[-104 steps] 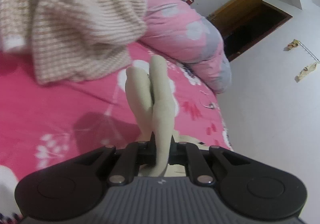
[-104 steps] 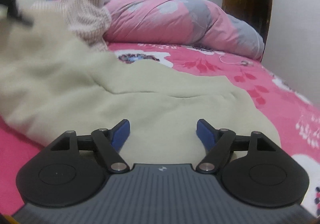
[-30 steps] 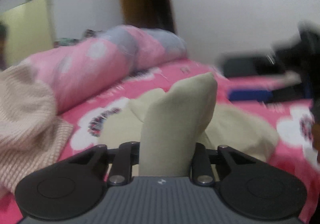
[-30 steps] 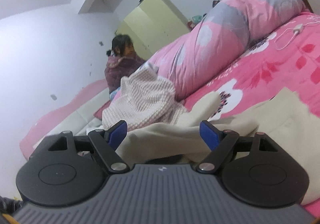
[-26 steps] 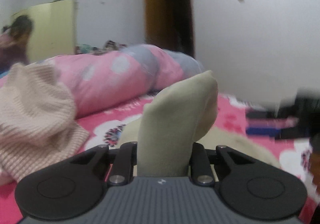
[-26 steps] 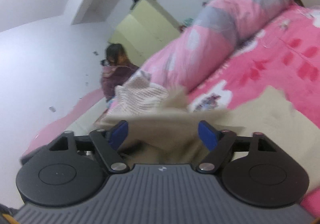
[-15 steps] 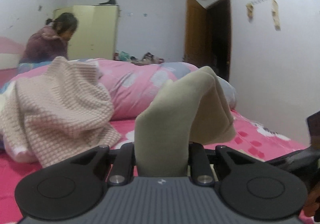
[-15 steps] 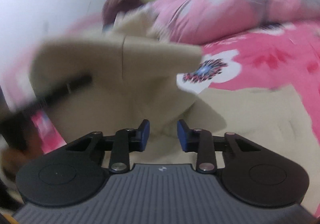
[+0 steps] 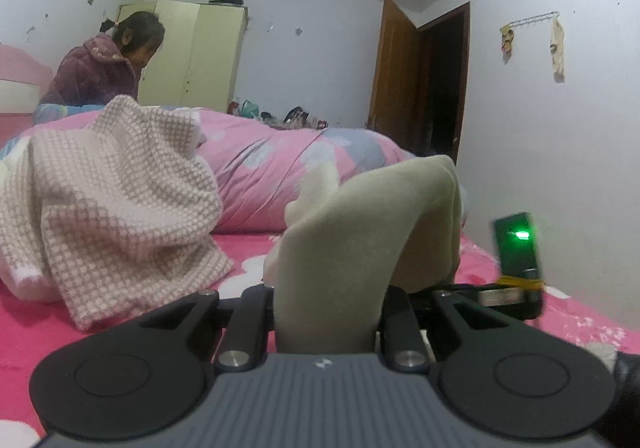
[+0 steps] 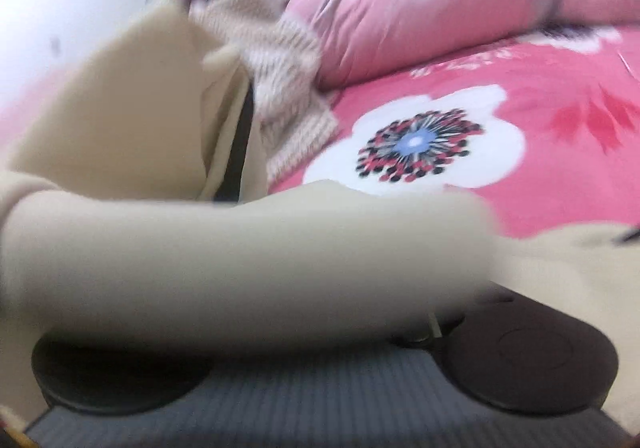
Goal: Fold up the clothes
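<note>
A beige garment (image 9: 360, 244) rises in a thick bunch from between my left gripper's (image 9: 326, 304) jaws, which are shut on it above the pink bed. In the right wrist view the same beige garment (image 10: 224, 252) lies blurred across the front of my right gripper and hides its fingers, so its state cannot be read. The right gripper's body, with a green light (image 9: 520, 236), shows low at the right of the left wrist view, close to the cloth.
A pink-and-white checked knit garment (image 9: 112, 204) is heaped at the left on the flowered pink sheet (image 10: 520, 96). A rolled pink quilt (image 9: 288, 176) lies behind. A person (image 9: 104, 64) sits at the far left by a yellow wardrobe (image 9: 192, 56). A wooden door (image 9: 400, 80) stands open.
My left gripper has lifted and levelled with the beige garment still held. My right gripper's jaws closed in toward the garment, and the cloth now covers its front.
</note>
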Tool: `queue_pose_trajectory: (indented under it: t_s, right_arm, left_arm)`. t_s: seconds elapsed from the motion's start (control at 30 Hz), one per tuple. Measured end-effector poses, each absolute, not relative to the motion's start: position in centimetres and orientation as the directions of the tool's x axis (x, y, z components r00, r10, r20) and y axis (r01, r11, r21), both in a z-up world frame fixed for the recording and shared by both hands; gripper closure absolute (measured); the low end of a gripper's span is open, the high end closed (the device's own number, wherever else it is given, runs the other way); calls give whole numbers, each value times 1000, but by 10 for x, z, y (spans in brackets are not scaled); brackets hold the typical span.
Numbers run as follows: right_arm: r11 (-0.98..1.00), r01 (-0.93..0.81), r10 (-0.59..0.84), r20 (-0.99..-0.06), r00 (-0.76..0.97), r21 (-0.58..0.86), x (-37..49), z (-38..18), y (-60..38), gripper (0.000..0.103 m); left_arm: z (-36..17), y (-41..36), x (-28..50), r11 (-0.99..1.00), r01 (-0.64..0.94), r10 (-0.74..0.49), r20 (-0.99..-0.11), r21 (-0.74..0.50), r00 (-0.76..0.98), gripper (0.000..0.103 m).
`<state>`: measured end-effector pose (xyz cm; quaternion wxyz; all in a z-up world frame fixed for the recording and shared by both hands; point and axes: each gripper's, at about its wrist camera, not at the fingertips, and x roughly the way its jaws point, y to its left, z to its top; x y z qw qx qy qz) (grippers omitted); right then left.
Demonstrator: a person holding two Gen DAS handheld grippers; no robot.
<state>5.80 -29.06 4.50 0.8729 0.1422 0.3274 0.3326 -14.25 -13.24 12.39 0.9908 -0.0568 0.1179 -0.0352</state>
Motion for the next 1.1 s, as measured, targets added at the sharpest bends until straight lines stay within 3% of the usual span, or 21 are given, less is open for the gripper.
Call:
queue_pose_trajectory:
  t_s: [0.2, 0.3, 0.43, 0.5, 0.6, 0.73, 0.87, 0.97, 1.0, 1.1]
  right_arm:
    - [662, -535, 750, -466, 470, 526, 51, 49, -299, 83]
    - [691, -478, 722, -492, 487, 542, 72, 40, -279, 83]
    - [606, -398, 771, -387, 506, 688, 74, 52, -304, 83]
    - [618, -409, 754, -360, 549, 672, 65, 68, -330, 83]
    - [639, -410, 723, -326, 608, 651, 51, 88, -370, 80]
    - [696, -204, 633, -454, 627, 688, 44, 51, -428, 78]
    - [545, -122, 685, -356, 636, 829, 23, 19, -469, 77]
    - [432, -134, 736, -264, 623, 892, 10, 10, -475, 59]
    - [442, -138, 740, -273, 615, 887, 9, 10, -471, 52]
    - [487, -144, 742, -321, 589, 861, 6, 14, -455, 46]
  left_arm:
    - [122, -133, -141, 990, 61, -89, -229, -129, 969, 83]
    - [123, -139, -141, 992, 66, -91, -234, -111, 968, 83]
    - [126, -157, -136, 991, 115, -128, -216, -73, 968, 83]
    - [117, -183, -128, 983, 183, -180, -241, -9, 954, 82]
    - [99, -221, -115, 957, 274, -237, -290, 93, 927, 73]
    - [60, -257, -101, 907, 367, -267, -393, 205, 880, 63]
    - [45, -262, -105, 878, 410, -295, -395, 247, 870, 51]
    - [44, -257, -108, 857, 456, -339, -403, 241, 850, 43]
    - [45, -254, -111, 848, 472, -357, -397, 241, 845, 38]
    - [48, -247, -121, 823, 516, -410, -382, 237, 829, 33]
